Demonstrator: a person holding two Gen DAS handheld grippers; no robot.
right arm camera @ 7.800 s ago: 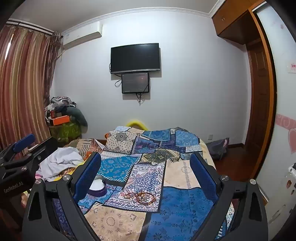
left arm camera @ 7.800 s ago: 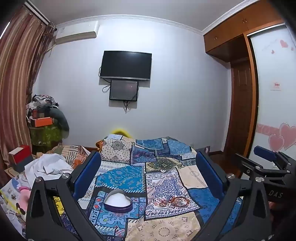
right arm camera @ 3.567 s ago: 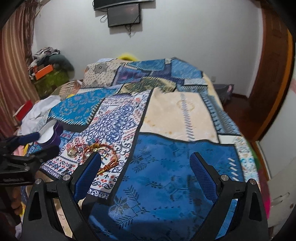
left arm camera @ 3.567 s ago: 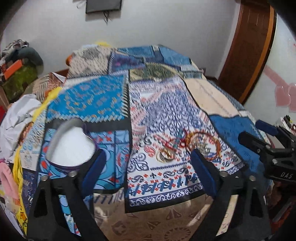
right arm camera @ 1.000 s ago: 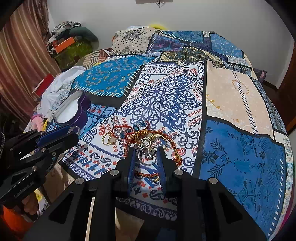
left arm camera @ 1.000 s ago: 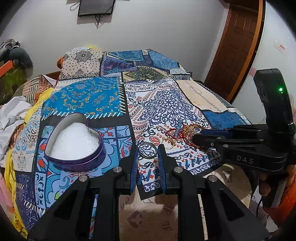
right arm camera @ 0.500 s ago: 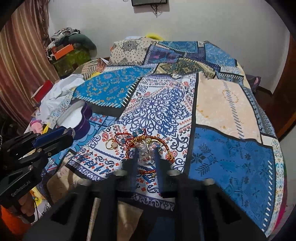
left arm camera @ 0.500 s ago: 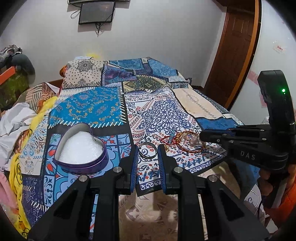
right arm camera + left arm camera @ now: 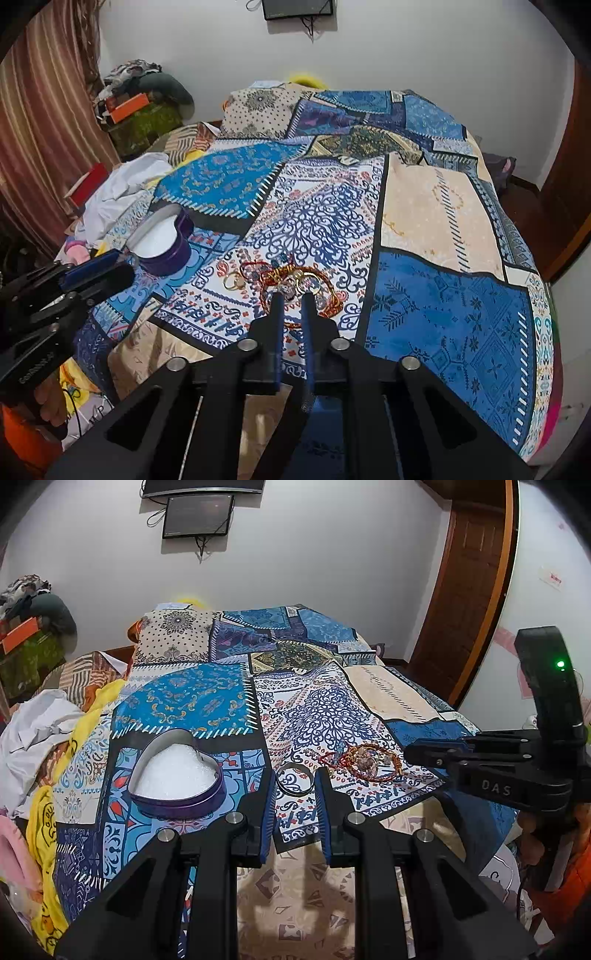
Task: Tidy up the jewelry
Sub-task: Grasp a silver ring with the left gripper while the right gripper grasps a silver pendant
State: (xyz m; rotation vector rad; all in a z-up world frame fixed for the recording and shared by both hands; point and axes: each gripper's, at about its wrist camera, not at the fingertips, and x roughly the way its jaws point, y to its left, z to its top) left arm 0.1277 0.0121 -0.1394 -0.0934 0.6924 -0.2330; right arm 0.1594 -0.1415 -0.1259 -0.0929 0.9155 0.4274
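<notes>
Between the left gripper's (image 9: 294, 786) nearly closed fingers sits a silver bangle (image 9: 294, 782), its edges touching both blue pads; whether it is truly clamped or merely framed cannot be told. To that gripper's left lies one heart-shaped purple tin (image 9: 177, 775), open and filled with white padding. To its right, a tangle of jewelry (image 9: 364, 762) rests on the patchwork bedspread (image 9: 192, 698): a red cord, an orange beaded loop and silver pieces, too knotted to count. The right gripper (image 9: 291, 295) reaches into this tangle (image 9: 295, 284) from the near side, fingers drawn close with a narrow gap at a silver piece; the grasp is uncertain. Just left of its tips lie two gold rings (image 9: 233, 282), touching each other. Farther left stands the tin (image 9: 162, 243), partly hidden behind the left gripper's body (image 9: 66, 291). White clothing (image 9: 118, 192) is heaped beyond the tin, and one screen (image 9: 199, 515) hangs on the far wall.
</notes>
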